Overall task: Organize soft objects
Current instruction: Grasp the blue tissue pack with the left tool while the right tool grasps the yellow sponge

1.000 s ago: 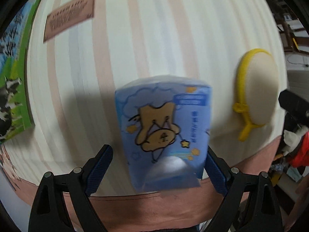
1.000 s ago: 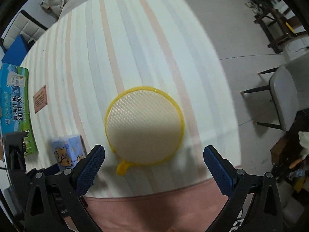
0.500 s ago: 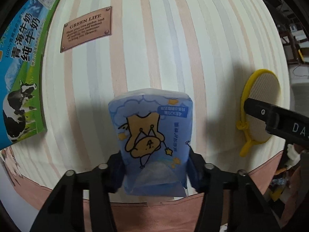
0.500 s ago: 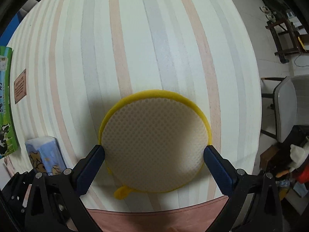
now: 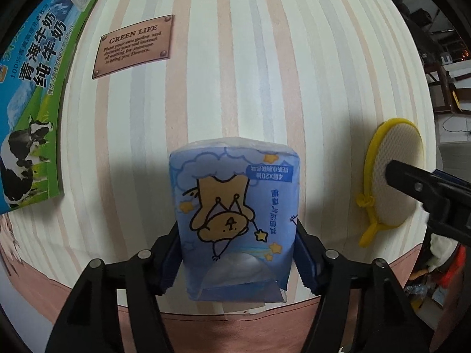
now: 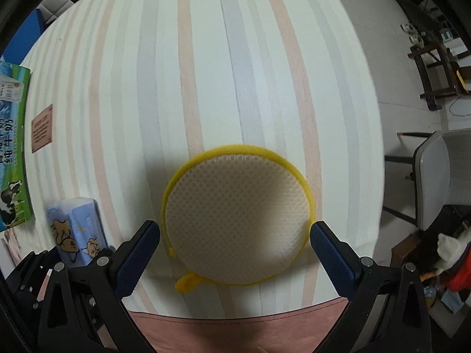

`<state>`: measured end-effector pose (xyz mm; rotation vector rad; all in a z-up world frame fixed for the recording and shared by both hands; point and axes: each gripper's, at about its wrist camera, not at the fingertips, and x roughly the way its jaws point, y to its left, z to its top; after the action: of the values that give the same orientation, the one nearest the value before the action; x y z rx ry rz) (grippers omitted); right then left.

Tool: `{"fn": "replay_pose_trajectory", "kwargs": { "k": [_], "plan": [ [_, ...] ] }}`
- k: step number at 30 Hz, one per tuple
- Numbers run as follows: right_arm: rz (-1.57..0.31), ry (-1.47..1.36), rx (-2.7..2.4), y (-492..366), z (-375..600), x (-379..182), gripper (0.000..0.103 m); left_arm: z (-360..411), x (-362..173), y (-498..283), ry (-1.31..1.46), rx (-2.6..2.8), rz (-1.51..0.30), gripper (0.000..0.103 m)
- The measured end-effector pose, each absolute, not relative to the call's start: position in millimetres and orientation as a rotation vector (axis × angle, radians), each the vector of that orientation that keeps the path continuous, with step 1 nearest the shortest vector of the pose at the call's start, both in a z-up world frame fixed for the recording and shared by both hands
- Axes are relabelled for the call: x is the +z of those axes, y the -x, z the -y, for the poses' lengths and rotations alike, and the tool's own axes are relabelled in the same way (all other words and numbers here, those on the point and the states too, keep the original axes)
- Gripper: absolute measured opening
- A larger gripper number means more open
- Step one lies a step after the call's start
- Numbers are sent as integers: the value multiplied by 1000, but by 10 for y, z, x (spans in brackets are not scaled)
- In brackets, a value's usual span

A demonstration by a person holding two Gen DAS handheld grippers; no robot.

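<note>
Left gripper (image 5: 237, 253) comes first: its blue pads are pressed against both sides of the blue tissue pack (image 5: 235, 209) with the cartoon bear, whereas a second ago they stood wide apart around it. The pack bulges a little between them, so the grasp looks made, and lifting it is probably the next step for this side. It sits near the front edge of the striped counter (image 5: 235, 58), and I cannot tell from this view whether its base has left the cloth. The gripper reaches forward, low and roughly level. A milk carton (image 5: 29, 111) lies at the far left and a brown "GREEN LIFE" label (image 5: 134, 48) is printed on the cloth beyond the pack.

From the right wrist, the right gripper (image 6: 235, 250) is spread wide, its pads flanking the round yellow-rimmed mesh sponge (image 6: 238, 220) without squeezing it. A second ago the sponge lay ahead of the fingers; now it fills the gap between them, so this side seems ready to close. The gripper points downward over the counter's front edge, with the sponge's yellow loop nearest the camera and the tissue pack visible to its left.
</note>
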<state>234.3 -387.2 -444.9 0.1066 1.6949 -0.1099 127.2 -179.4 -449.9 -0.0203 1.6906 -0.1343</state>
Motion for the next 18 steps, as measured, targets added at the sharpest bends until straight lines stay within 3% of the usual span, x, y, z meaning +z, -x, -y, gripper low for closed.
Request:
{"fn": "replay_pose_trajectory", "kwargs": {
  "k": [3, 8, 13, 18],
  "plan": [
    [-1678, -90, -114, -2354, 3887, -4370, 103, 1863, -4587, -1277, -34, -163, -1730, 75],
    [-1706, -98, -114, -2414, 3911, -4412, 103, 1964, -4619, -1260, -68, -138, -1734, 74],
    [-1743, -98, -117, -2441, 3882, -4634, 103, 1971, -4536, -1333, -79, -112, -1709, 52],
    [-1729, -99, -130, -2451, 3864, -4645, 102, 1972, -4483, -1374, -49, -115, -1714, 47]
  ]
}}
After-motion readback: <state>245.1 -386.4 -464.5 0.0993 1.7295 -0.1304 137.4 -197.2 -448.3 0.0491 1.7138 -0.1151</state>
